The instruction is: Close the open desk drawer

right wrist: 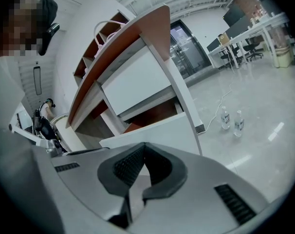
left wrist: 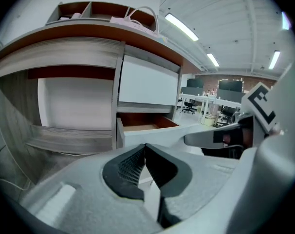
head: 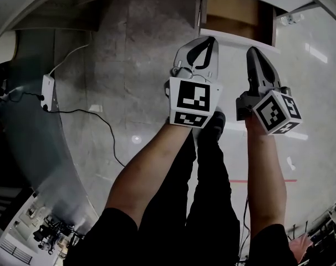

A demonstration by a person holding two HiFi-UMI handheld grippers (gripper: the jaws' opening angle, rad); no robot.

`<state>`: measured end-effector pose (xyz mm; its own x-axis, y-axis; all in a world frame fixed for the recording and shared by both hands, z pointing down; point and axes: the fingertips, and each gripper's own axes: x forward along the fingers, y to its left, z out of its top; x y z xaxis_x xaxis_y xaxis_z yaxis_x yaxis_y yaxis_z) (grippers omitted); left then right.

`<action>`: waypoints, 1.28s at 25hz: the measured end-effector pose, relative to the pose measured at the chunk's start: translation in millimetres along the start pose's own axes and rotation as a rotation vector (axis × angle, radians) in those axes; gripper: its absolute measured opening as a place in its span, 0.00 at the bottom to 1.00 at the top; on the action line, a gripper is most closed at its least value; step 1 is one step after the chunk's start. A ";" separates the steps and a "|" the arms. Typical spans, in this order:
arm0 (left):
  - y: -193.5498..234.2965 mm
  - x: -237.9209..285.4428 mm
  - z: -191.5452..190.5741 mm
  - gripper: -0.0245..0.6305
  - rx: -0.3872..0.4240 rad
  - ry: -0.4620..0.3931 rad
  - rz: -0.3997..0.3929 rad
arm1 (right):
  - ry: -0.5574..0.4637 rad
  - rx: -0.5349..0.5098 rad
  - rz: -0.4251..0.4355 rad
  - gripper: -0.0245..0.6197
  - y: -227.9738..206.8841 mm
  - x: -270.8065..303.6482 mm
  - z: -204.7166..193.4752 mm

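Observation:
The desk drawer (head: 237, 15) stands pulled out, its brown wooden inside bare and its white front panel (head: 240, 39) facing me. My left gripper (head: 212, 38) is shut with nothing in it, its tips just short of the panel's left part. My right gripper (head: 250, 50) is also shut and empty, close below the panel's right part. In the left gripper view the drawer (left wrist: 147, 129) shows just past the closed left gripper (left wrist: 145, 146), under a white cabinet door. In the right gripper view the closed right gripper (right wrist: 144, 145) points at the white front panel (right wrist: 159, 130).
A white power strip (head: 47, 91) with a black cable lies on the floor at left, beside a curved desk edge (head: 57, 165). Two water bottles (right wrist: 232, 120) stand on the floor right of the desk. The person's legs (head: 204, 170) hang below the grippers.

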<state>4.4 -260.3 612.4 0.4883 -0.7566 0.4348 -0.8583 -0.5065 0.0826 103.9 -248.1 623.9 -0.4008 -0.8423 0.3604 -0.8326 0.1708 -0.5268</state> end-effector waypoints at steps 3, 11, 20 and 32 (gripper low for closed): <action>2.5 7.2 8.1 0.05 0.003 -0.004 -0.005 | 0.000 -0.028 -0.015 0.06 -2.1 7.9 10.9; 19.3 43.1 29.2 0.05 -0.003 -0.048 0.017 | -0.016 -0.092 -0.003 0.06 -17.4 38.9 41.7; 46.6 76.7 51.9 0.05 0.042 -0.089 0.045 | -0.039 -0.138 0.008 0.06 -27.7 77.0 67.5; 35.7 83.9 52.3 0.05 0.120 -0.102 0.039 | -0.044 -0.179 0.005 0.06 -36.6 81.5 69.7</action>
<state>23.0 -363.5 605.0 0.4737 -0.8116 0.3420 -0.8548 -0.5171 -0.0430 128.3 -358.6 618.9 -0.3908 -0.8624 0.3219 -0.8872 0.2597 -0.3813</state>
